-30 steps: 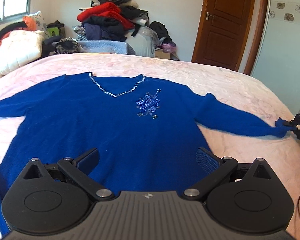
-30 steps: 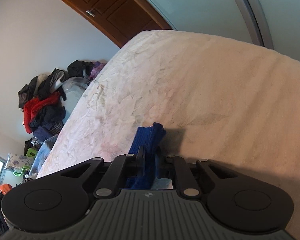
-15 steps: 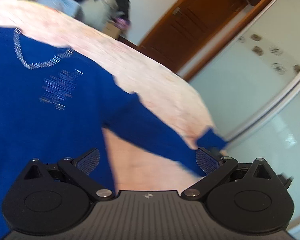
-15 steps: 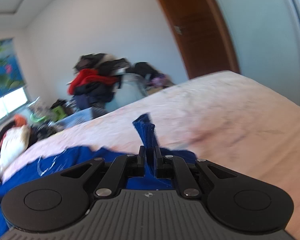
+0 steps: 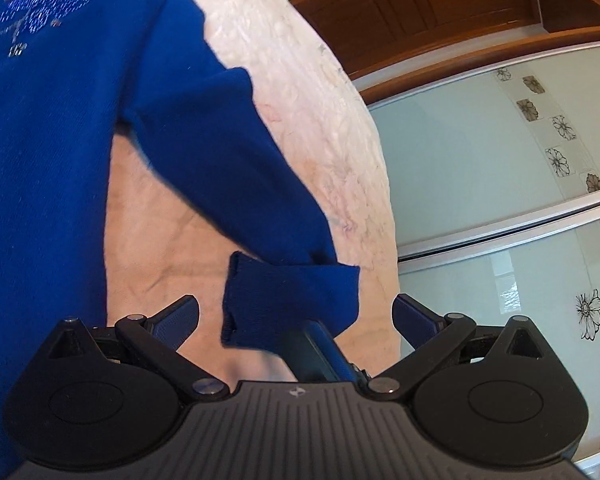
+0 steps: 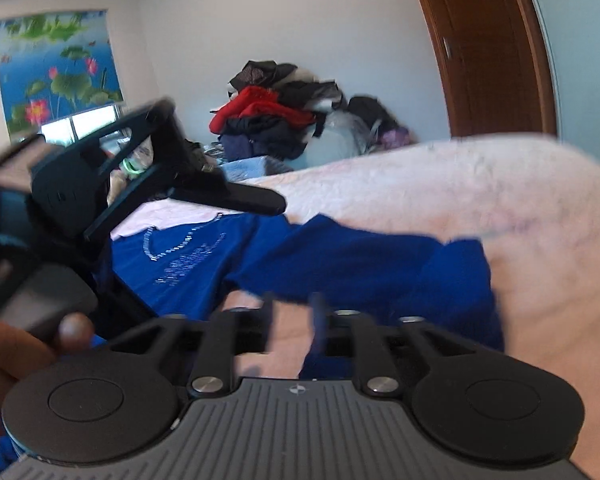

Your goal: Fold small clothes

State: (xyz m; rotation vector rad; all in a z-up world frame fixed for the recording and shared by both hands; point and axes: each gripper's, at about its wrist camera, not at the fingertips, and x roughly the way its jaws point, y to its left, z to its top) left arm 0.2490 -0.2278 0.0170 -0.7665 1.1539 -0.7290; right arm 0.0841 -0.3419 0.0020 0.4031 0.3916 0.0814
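A royal blue sweater [image 5: 52,128] with a beaded flower lies flat on the pink bed [image 5: 320,120]. Its right sleeve [image 5: 228,168] runs toward me, and the cuff [image 5: 292,300] is folded back over the sleeve end. My left gripper [image 5: 296,316] is open, its pads wide on either side of the cuff without touching it. A finger [image 5: 320,344] of the right gripper shows under the cuff. In the right wrist view my right gripper [image 6: 292,312] is blurred; its jaws are opening, with sheet showing between them. The sleeve [image 6: 380,272] lies just ahead, the left gripper [image 6: 140,168] hangs upper left.
A heap of clothes [image 6: 284,120] stands beyond the bed's far side, beside a brown wooden door [image 6: 488,48]. Pale sliding wardrobe doors [image 5: 500,160] run close along the bed's right edge. A hand [image 6: 4,352] shows at the lower left.
My right gripper, shut on the cuff before, carried it in toward the sweater's body, and its jaws have now parted off it. My left gripper swung right and down over the sleeve end.
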